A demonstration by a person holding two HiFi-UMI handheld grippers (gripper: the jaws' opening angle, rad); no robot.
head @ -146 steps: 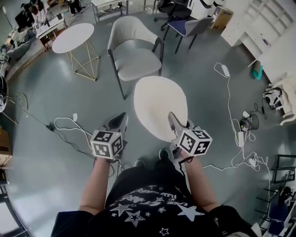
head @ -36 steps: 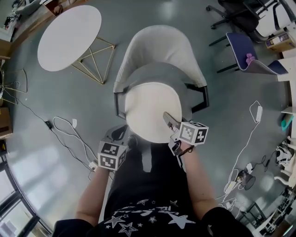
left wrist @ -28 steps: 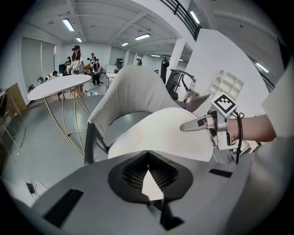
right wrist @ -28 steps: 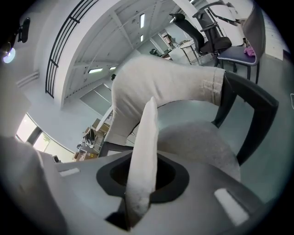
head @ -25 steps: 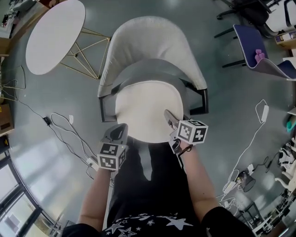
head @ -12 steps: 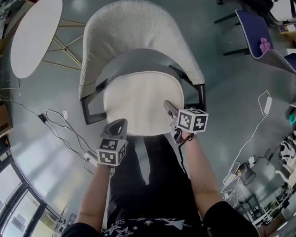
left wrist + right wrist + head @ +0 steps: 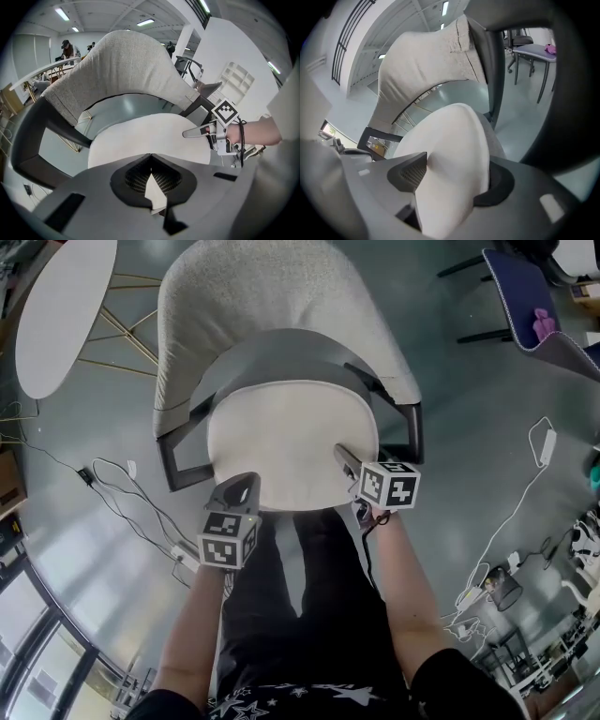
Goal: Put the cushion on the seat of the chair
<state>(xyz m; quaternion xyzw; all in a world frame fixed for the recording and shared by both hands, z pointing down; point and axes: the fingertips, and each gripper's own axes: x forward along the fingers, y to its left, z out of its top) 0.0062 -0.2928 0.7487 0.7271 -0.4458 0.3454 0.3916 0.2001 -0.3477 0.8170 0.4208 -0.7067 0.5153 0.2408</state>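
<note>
The round white cushion lies on the seat of the light grey chair, inside its dark armrests. My left gripper is at the cushion's near left edge. In the left gripper view it is shut on a thin fold of the cushion. My right gripper is at the near right edge. Its jaws are opening, and the thick cushion rim bulges between them, no longer squeezed. The chair back rises behind.
A white oval table on gold wire legs stands at the far left. Cables trail over the floor at the left and right. A blue chair stands at the far right. My legs are just below the seat's front.
The cushion went from being carried over the floor to the chair and has sunk onto the seat. Both grippers came down with it.
</note>
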